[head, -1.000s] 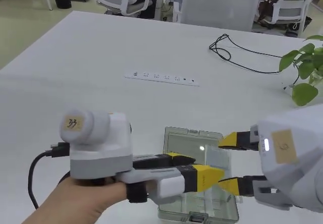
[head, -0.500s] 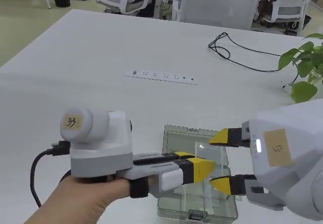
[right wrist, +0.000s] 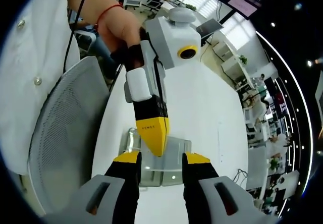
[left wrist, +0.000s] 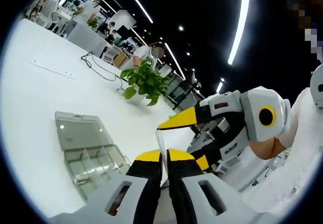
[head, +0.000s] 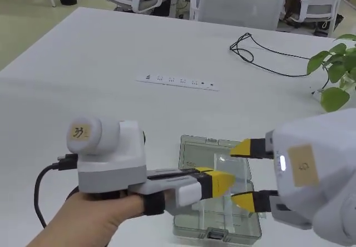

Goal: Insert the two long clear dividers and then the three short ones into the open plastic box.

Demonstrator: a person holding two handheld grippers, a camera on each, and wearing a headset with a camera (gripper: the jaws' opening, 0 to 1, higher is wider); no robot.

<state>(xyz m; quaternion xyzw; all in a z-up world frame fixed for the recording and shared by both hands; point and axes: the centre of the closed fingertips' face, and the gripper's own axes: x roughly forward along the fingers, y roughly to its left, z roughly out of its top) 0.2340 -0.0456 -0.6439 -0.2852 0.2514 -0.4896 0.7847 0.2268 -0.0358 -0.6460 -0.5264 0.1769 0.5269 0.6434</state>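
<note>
**A:** Starting at the left, what holds what?

**B:** A bare hand point(head: 83, 219) carries the left gripper point(head: 222, 183), whose yellow-tipped jaws are pressed together on a thin clear plastic divider point(left wrist: 160, 141). In the left gripper view the sheet stands up out of the pinch, gripped near one edge. I can't tell whether it is a long one or a short one.

**A:** And where is it relative to the box?

**B:** It is held just above the open clear plastic box point(head: 183, 225), which lies on the white workbench point(head: 111, 63) with its lid folded back flat. Some partitions seem to stand in the tray already, but I can't count them.

**A:** What about the right side?

**B:** The right gripper point(head: 243, 174) faces the left one across the box, jaws spread wide and holding nothing. In its own view the left gripper's tip sits between them.

**A:** How will the divider handle?

**B:** I'd judge it to be very light, stiff but springy, slick and easy to tilt. A pinch on the top edge near the middle should keep it upright. Too hard a squeeze or a skewed push could bow or crack it, so the spread jaws could steady its free end.

**A:** Anything further right?

**B:** A black cable point(head: 261, 55) and a green leafy plant point(head: 336, 72) are well apart from the work.
</note>
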